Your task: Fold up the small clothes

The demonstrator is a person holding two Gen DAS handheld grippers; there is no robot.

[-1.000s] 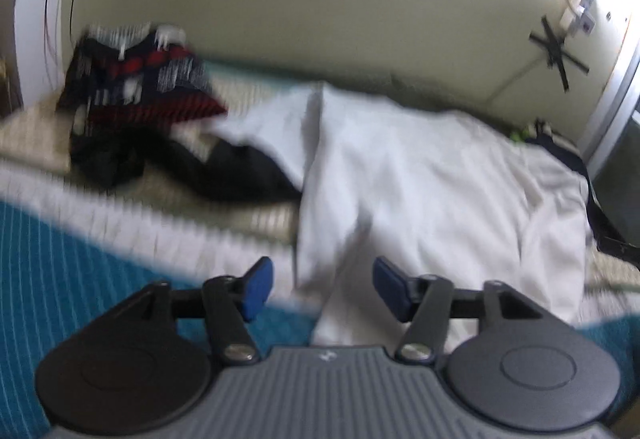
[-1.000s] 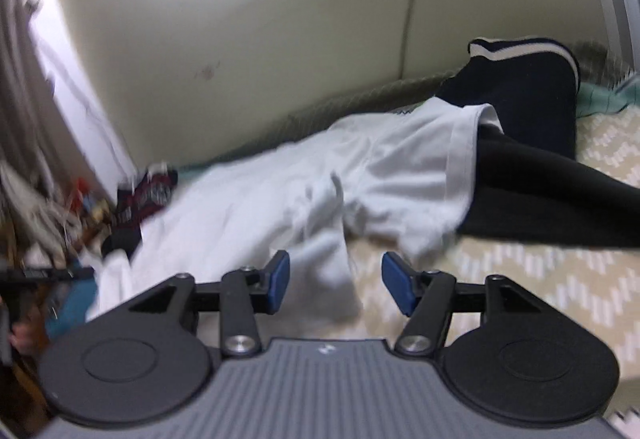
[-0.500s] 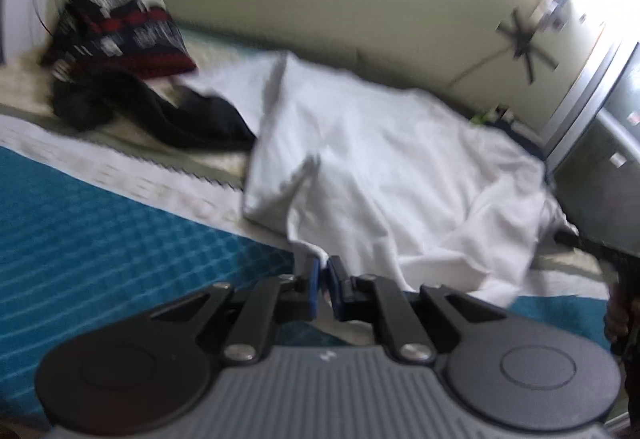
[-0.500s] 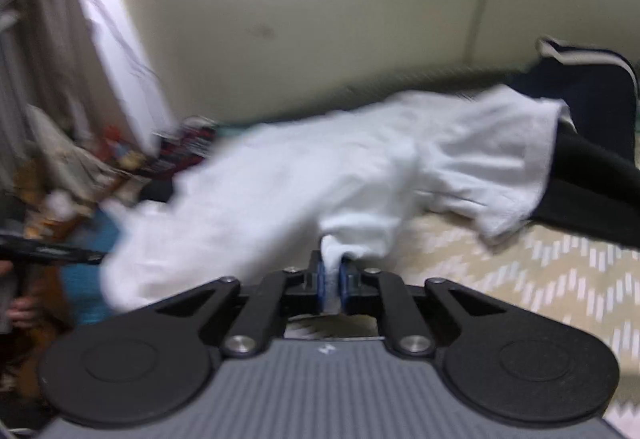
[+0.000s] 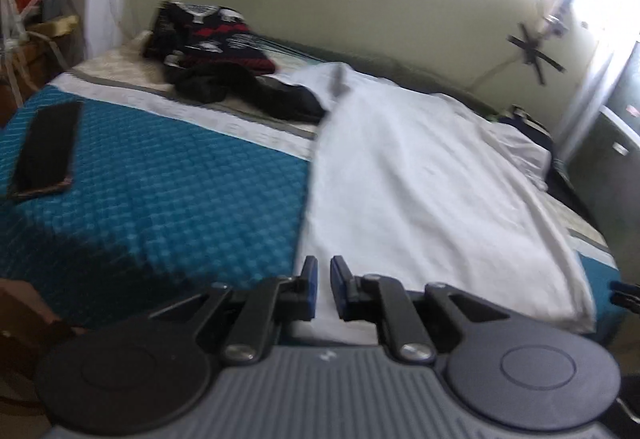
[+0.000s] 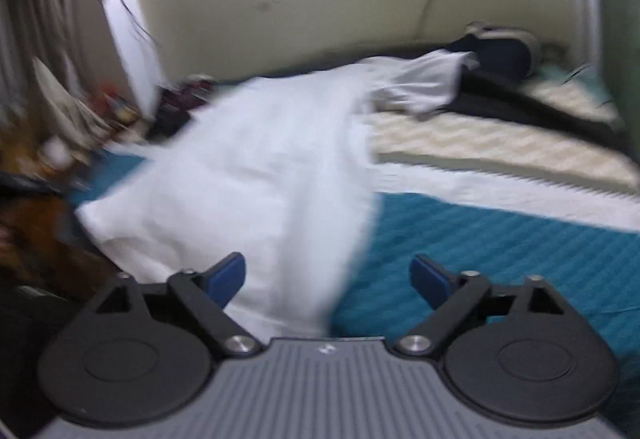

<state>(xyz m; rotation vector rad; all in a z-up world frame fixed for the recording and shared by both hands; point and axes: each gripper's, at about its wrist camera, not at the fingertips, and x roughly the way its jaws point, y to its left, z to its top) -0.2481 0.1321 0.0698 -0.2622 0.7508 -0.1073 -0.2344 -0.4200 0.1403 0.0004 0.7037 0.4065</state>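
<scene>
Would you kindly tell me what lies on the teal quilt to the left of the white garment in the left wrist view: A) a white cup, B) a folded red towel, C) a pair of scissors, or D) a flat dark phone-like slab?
D: a flat dark slab lies on the teal quilt, left of the white garment.

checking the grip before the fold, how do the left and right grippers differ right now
The left gripper has its blue pads nearly together with only a narrow slit between them, just starting to part; the right gripper stands wide and is still opening. The left sits over the near left edge of the white garment, the right over its near right edge, pressing nothing. Whether the left pinches cloth is unclear. Both share black arms and blue pads, over the teal bedspread.
</scene>
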